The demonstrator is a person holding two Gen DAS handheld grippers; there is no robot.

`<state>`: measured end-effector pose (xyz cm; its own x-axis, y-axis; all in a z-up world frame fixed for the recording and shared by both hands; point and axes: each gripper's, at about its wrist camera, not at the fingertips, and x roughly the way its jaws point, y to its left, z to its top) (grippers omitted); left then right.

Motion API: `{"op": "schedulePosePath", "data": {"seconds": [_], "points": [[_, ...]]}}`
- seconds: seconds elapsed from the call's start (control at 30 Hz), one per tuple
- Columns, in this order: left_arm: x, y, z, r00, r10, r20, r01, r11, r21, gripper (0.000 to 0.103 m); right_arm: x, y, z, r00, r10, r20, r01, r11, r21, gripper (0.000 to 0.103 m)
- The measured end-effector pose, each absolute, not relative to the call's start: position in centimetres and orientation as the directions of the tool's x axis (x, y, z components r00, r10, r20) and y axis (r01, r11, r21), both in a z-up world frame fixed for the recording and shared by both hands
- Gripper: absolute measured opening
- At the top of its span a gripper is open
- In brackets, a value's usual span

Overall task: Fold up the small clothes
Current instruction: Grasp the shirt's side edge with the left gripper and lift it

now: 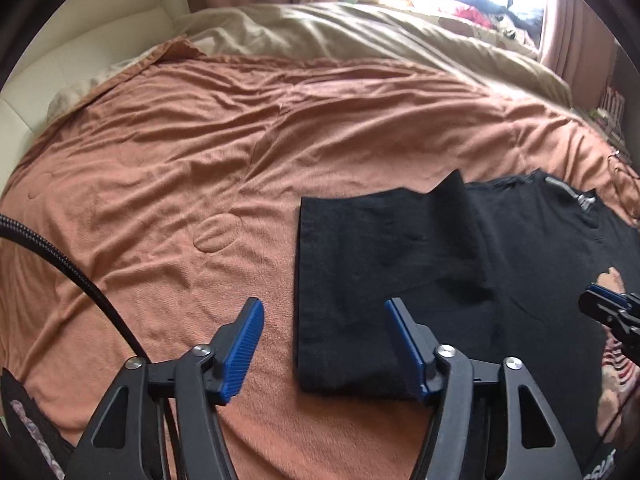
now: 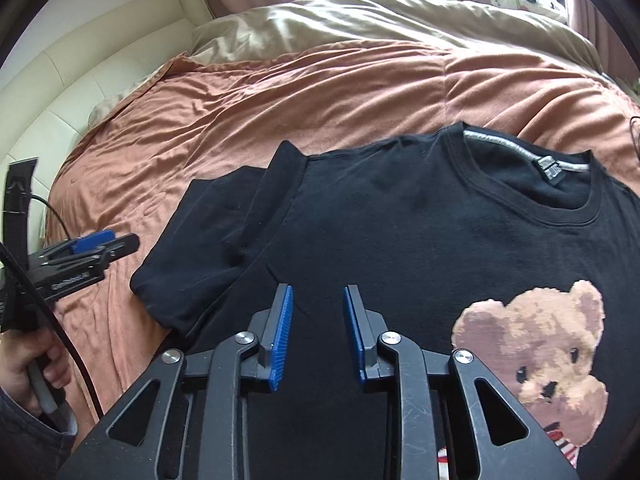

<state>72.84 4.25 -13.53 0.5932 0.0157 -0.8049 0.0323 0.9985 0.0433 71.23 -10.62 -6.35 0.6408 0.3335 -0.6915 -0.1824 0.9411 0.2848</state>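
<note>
You are hovering both grippers, left gripper [image 1: 324,320] and right gripper [image 2: 318,308], jaws released, over the T-shirt [image 2: 400,220]; next, grasp the left sleeve [image 1: 360,248] to fold inward.

black left gripper [image 1: 324,316] and right gripper [image 2: 318,300], each with 2 ribbed blue pads and silver screws.

I can make out very little lettering. The left gripper [image 2: 94,242] carries a pale printed word along its black side bar, too blurred for me to read. The black T-shirt [image 2: 400,220] has a small dark neck label [image 2: 549,168] at the far collar with marks I cannot resolve. Pale letters show at the near right edge of the shirt's print [image 1: 604,466], cut off and unreadable.
</note>
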Motion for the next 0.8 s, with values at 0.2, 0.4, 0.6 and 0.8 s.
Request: {"op": "schedulePosePath", "data": {"seconds": [0.2, 0.4, 0.6, 0.8], "points": [[75.1, 4.8, -16.6, 0.550, 0.025, -0.835, 0.002, 1.000, 0.030, 0.062, 73.0, -10.9, -8.1, 0.604, 0.378, -0.702, -0.165, 0.920, 0.355, 0.019], [75.8, 6.1, -18.8, 0.517, -0.011, -0.856, -0.060, 0.997, -0.049, 0.061, 74.2, -10.9, -8.3, 0.597, 0.416, -0.686, -0.153, 0.899, 0.412, 0.009], [75.9, 5.2, -18.4, 0.517, -0.046, -0.855, -0.025, 0.997, -0.068, 0.013, 74.9, -10.9, -8.7, 0.578, 0.502, -0.644, -0.131, 0.835, 0.534, 0.004], [75.0, 4.1, -15.4, 0.557, -0.056, -0.829, 0.015, 0.998, -0.058, 0.007, 76.5, -9.7, -10.2, 0.552, 0.545, -0.631, -0.107, 0.797, 0.594, 0.004]]}}
